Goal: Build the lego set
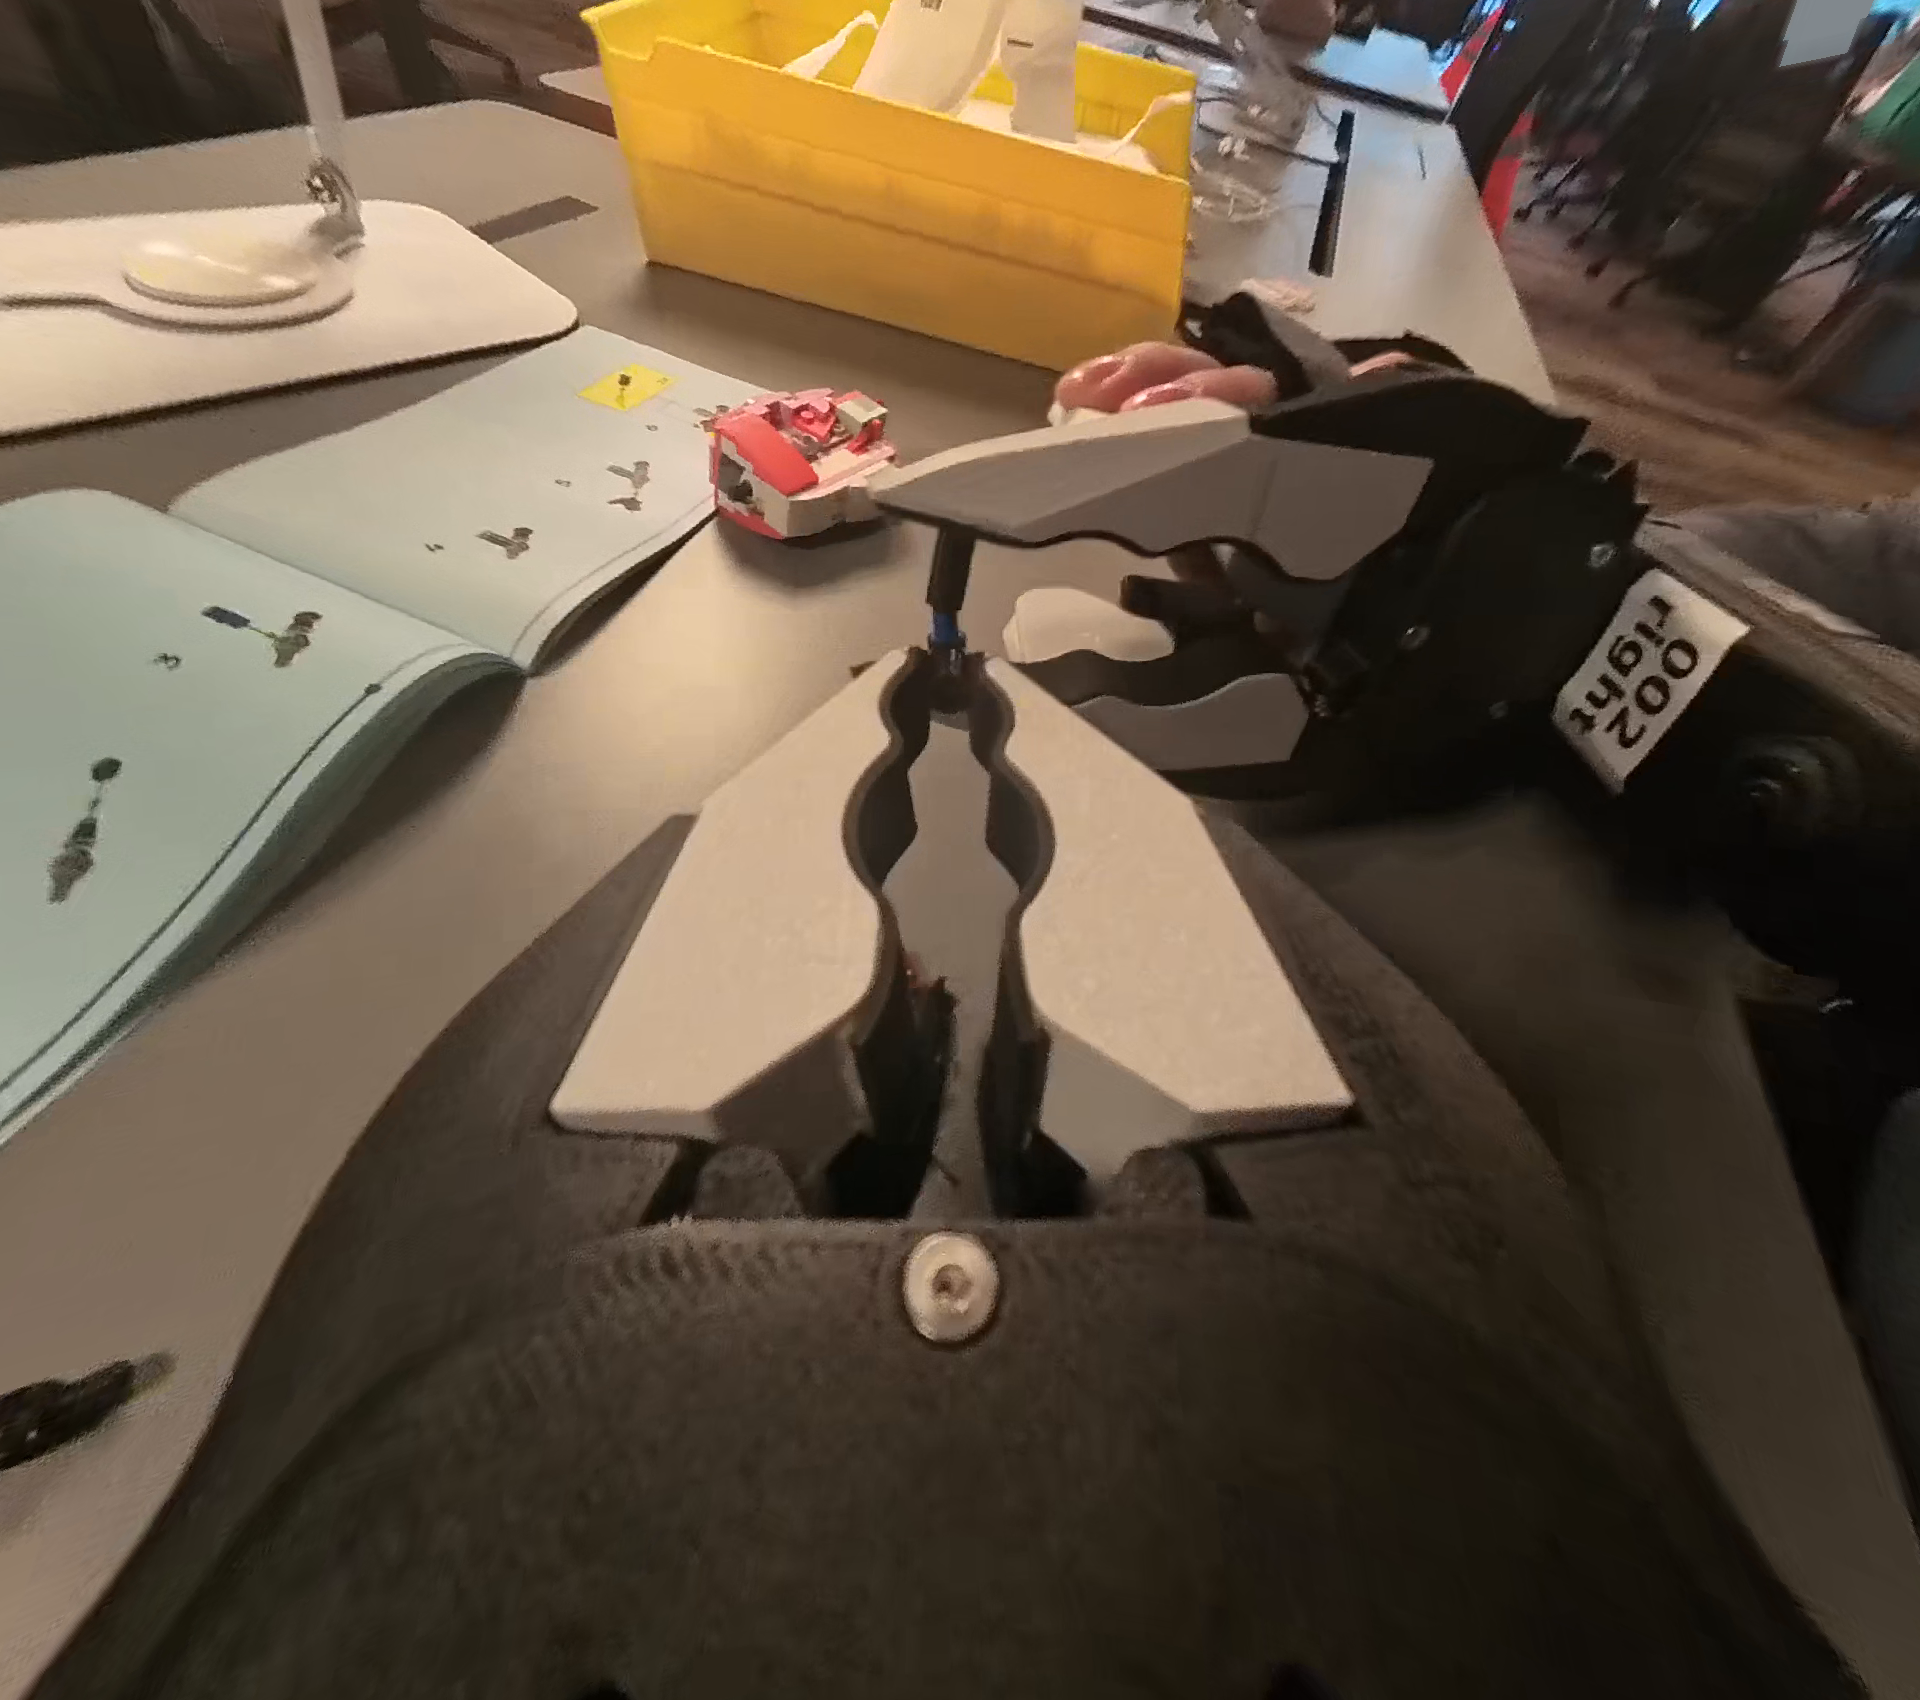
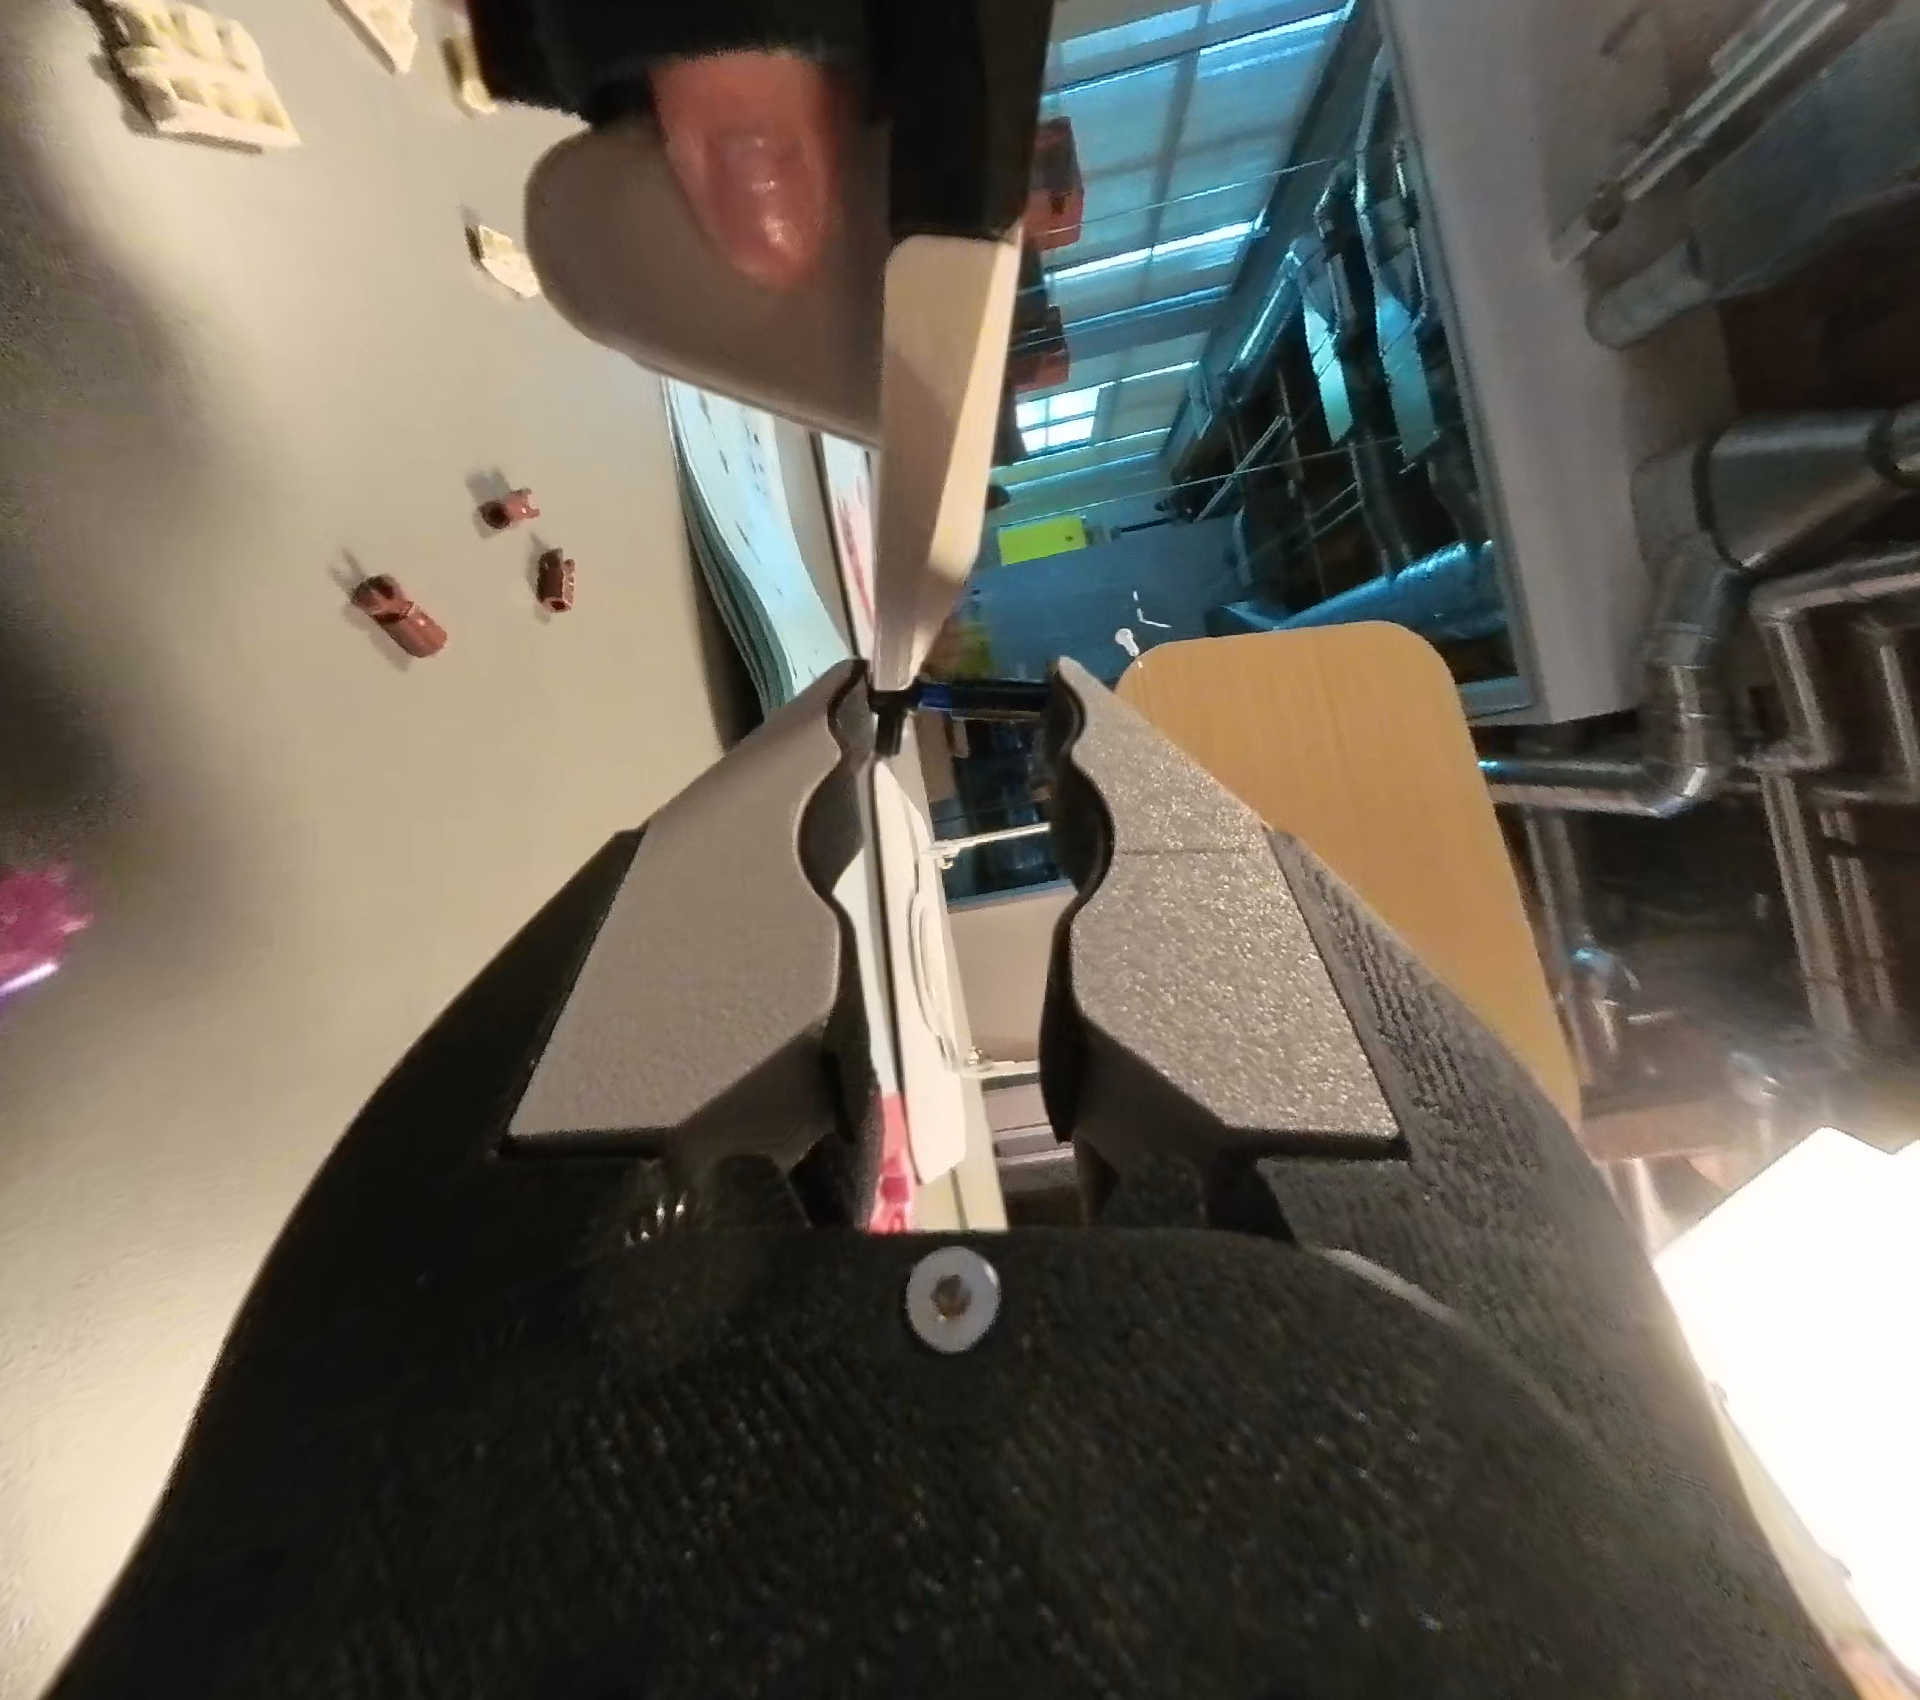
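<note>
The left gripper (image 1: pixel 948 676) had its fingers nearly together, their tips pinched on the lower end of a small black-and-blue rod piece (image 1: pixel 948 606) that stood upright above the table. The right gripper (image 2: pixel 961 694) was turned on its side with its fingers held moderately apart, and the same rod piece (image 2: pixel 971 698) spanned that gap lengthwise, one end at each pad; in the left wrist view its upper finger (image 1: pixel 1060 466) sat on the rod's top. A white label with dark writing (image 1: pixel 1652 679) was stuck on the right gripper's black body. Just beyond the grippers a small red-and-white brick model (image 1: pixel 800 461) sat on the grey table (image 1: pixel 644 611), beside an open pale-blue instruction booklet (image 1: pixel 312 590) printed with small diagrams. Farther back stood a yellow bin (image 1: pixel 904 216) holding white packets, and a white lamp base (image 1: pixel 218 279) on a pale mat. Small brown brick pieces (image 2: pixel 400 601) lay scattered on the table. Chairs and desks filled the room behind.
</note>
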